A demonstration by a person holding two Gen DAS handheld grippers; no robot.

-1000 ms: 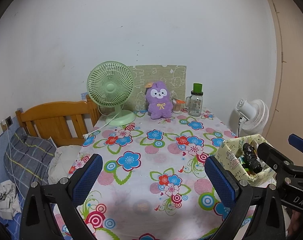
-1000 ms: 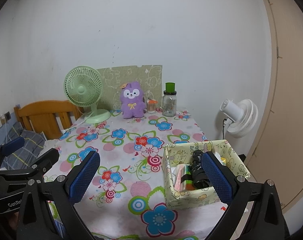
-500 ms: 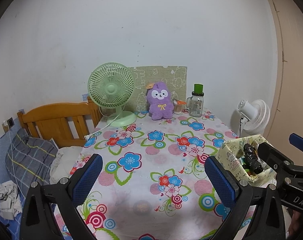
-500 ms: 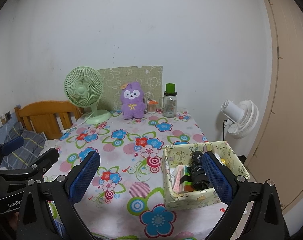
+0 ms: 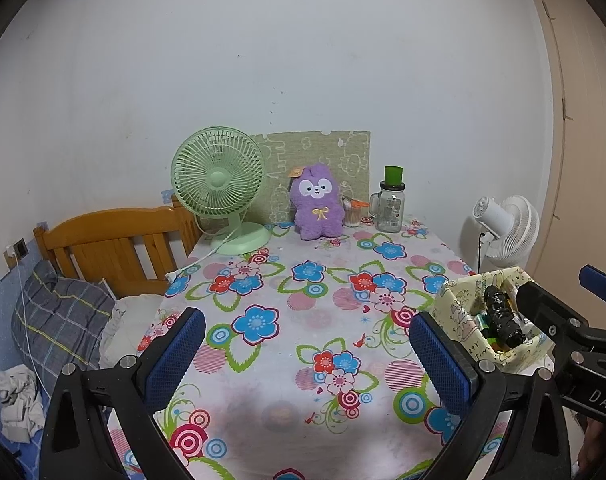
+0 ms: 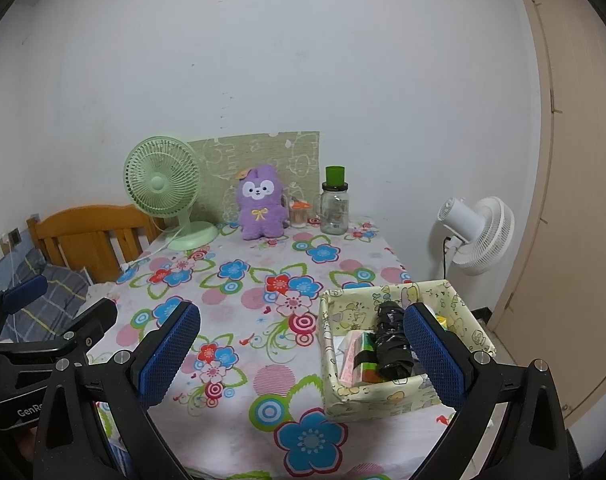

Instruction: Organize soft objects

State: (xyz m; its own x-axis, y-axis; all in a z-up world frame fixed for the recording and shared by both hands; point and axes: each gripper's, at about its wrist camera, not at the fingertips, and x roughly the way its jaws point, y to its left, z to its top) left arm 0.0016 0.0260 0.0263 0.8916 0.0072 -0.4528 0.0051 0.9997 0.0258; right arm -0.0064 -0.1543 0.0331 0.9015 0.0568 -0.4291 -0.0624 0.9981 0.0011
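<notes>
Hovering over the near edge of the table (image 5: pixel 303 420), the left gripper (image 5: pixel 307 360) has its blue-padded fingers spread wide with nothing between them. The right gripper (image 6: pixel 299 354) hangs beside it over the same edge, likewise gaping and empty, its right finger in front of a yellow patterned box (image 6: pixel 383 398). That box stands at the near right corner of the table and holds a black wrapped bundle (image 6: pixel 391 344) beside some pink and green packets. A flowered tablecloth (image 6: pixel 239 280) covers the table, and its middle stretch carries only the printed blooms. Along the far edge, against the wall, sits the purple plush toy (image 5: pixel 317 208), upright and facing the grippers, well apart from both. Left of it stands a green desk fan (image 5: pixel 219 184), its white cord trailing off the left edge. Right of the plush come a small cup (image 5: pixel 351 214) and a glass jar (image 5: pixel 391 206) with a green top. A patterned mat (image 5: pixel 343 156) leans on the wall behind them. Off the table, a wooden headboard (image 5: pixel 115 240) is at left and a white fan (image 5: pixel 507 232) at right.
</notes>
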